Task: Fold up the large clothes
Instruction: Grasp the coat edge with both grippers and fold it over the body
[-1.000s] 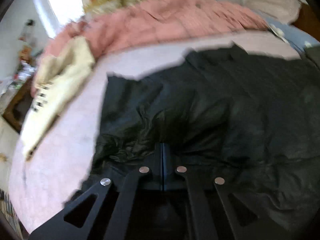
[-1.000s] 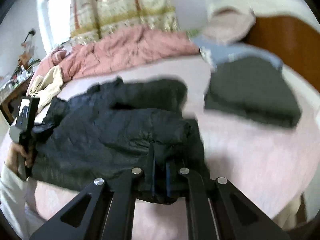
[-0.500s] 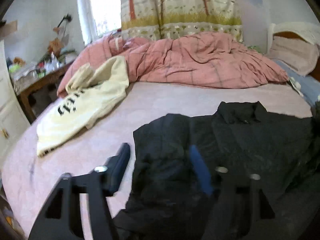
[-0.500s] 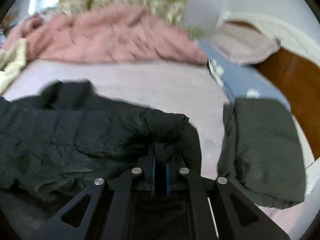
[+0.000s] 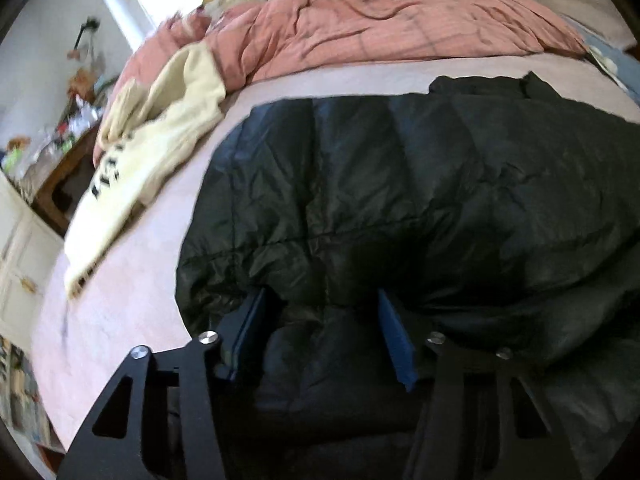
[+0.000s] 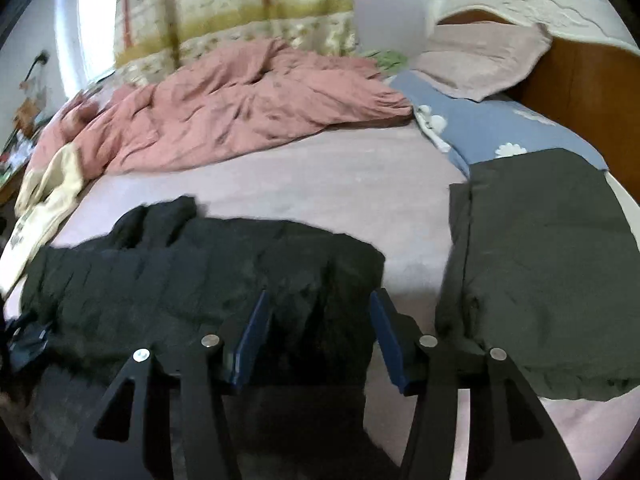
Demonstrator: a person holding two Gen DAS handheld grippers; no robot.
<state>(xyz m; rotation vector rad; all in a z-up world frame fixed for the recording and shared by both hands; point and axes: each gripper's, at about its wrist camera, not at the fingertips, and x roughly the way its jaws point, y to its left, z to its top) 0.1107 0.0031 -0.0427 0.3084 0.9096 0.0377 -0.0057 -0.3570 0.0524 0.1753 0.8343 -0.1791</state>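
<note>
A black quilted jacket (image 5: 400,168) lies spread across the pink bed sheet (image 5: 120,280). My left gripper (image 5: 320,294) sits low over its near left part. Its jaws stand apart and are closing, with a bulge of jacket fabric between the blue pads, which do not press on it. In the right wrist view the jacket (image 6: 200,272) ends just past my right gripper (image 6: 319,294). Its jaws are opening over the jacket's right edge, and the fabric lies loose between them, not pinched.
A folded dark grey garment (image 6: 540,272) lies to the right of the jacket. A cream sweatshirt (image 5: 160,120) lies to its left. A rumpled pink duvet (image 6: 240,108) fills the far side of the bed. A blue pillow (image 6: 480,124) and a wooden headboard (image 6: 580,80) are at the far right.
Both grippers were shut on jacket fabric and now stand apart. The left lifted off, then came back down over the jacket. The right carried its edge to the right and let go.
</note>
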